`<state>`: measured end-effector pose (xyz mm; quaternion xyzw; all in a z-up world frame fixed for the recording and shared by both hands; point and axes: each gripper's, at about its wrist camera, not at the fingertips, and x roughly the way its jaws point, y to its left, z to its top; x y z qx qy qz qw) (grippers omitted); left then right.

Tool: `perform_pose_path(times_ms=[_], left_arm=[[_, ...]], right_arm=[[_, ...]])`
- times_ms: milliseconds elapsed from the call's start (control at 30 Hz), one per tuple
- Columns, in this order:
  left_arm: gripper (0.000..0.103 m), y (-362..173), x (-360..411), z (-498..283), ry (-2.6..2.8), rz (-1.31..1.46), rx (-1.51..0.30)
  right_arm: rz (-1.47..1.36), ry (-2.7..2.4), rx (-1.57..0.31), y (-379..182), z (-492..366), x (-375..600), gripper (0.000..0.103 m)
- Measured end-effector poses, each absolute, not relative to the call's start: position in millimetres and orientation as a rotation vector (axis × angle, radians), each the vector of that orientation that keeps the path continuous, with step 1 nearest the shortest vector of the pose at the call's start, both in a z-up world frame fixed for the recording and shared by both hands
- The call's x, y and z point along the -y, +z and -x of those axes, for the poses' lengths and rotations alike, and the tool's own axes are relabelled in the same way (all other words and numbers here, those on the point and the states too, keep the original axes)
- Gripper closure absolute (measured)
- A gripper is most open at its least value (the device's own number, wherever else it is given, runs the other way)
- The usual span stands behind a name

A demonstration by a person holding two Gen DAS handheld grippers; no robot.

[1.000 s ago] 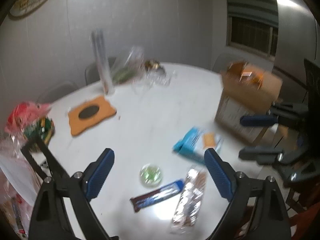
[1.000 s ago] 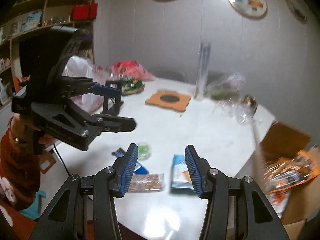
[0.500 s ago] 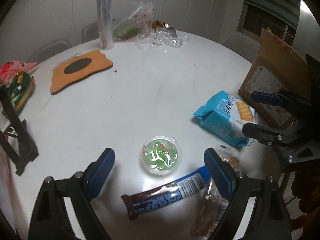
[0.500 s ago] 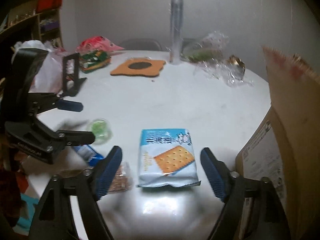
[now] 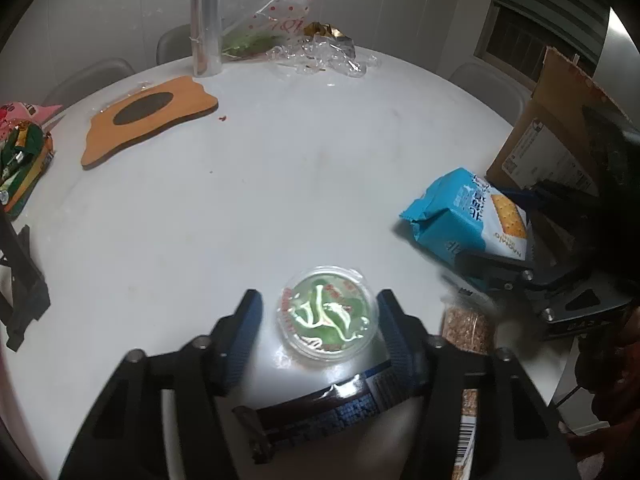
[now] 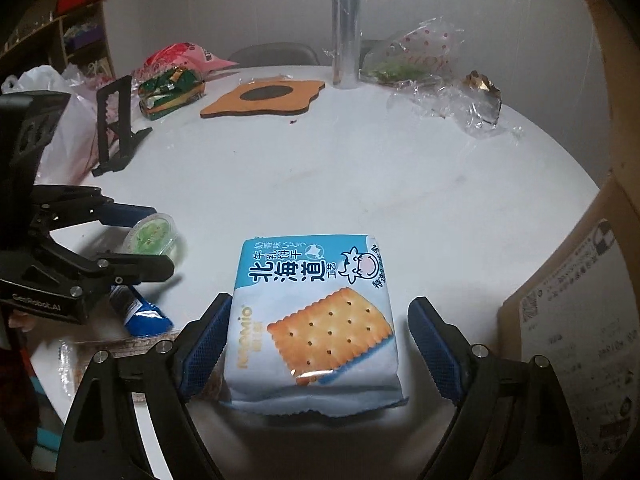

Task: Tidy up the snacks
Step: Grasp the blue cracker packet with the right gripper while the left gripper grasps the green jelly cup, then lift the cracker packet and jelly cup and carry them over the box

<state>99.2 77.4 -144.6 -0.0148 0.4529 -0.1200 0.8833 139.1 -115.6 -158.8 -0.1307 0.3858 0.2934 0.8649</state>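
Note:
A clear jelly cup with green filling [image 5: 328, 314] sits on the white round table [image 5: 280, 160] between the fingers of my open left gripper [image 5: 320, 320]; neither pad touches it. A blue cracker pack [image 6: 312, 316] lies flat between the fingers of my open right gripper [image 6: 320, 344], with gaps on both sides. The pack also shows in the left wrist view [image 5: 468, 216]. A dark-and-blue bar [image 5: 320, 412] lies under my left gripper. A clear-wrapped grain bar [image 5: 468, 360] lies beside it.
A brown cardboard box [image 6: 580, 300] stands at the table's right edge. An orange wooden coaster [image 5: 148, 108], a clear tube [image 5: 206, 16], crumpled plastic wrap [image 5: 324, 52], snack bags [image 6: 176, 76] and a black stand [image 6: 116, 124] are at the far and left sides.
Both grippers have dropped and moved forward. The left one now has its fingers on both sides of the jelly cup and has narrowed. The right one now has its fingers on both sides of the cracker pack.

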Motion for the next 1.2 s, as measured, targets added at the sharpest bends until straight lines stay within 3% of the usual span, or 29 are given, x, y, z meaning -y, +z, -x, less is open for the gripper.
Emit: perform_pose_path(times_ms=[133, 267, 333, 700, 1200], left_arm=[[0.059, -145, -78, -100, -0.249, 0.026, -0.941], [0.06, -145, -78, -99, -0.238, 0.023, -0.942], [0.06, -144, -78, -99, -0.229, 0.02, -0.943], [0.06, -113, -79, -81, -0.202, 0.023, -0.863], [0.06, 20, -46, -22, -0.219, -0.052, -0.571]], right_arm=[[0.269, 0.627, -0.818, -161, -142, 114, 0.019], [0.281, 0.633, -0.823, -162, -142, 112, 0.038], [0.282, 0.641, -0.827, -162, -141, 112, 0.04], [0.289, 0.657, -0.755, -141, -121, 109, 0.04], [0.244, 0.8, -0.493, -43, -43, 122, 0.04]])
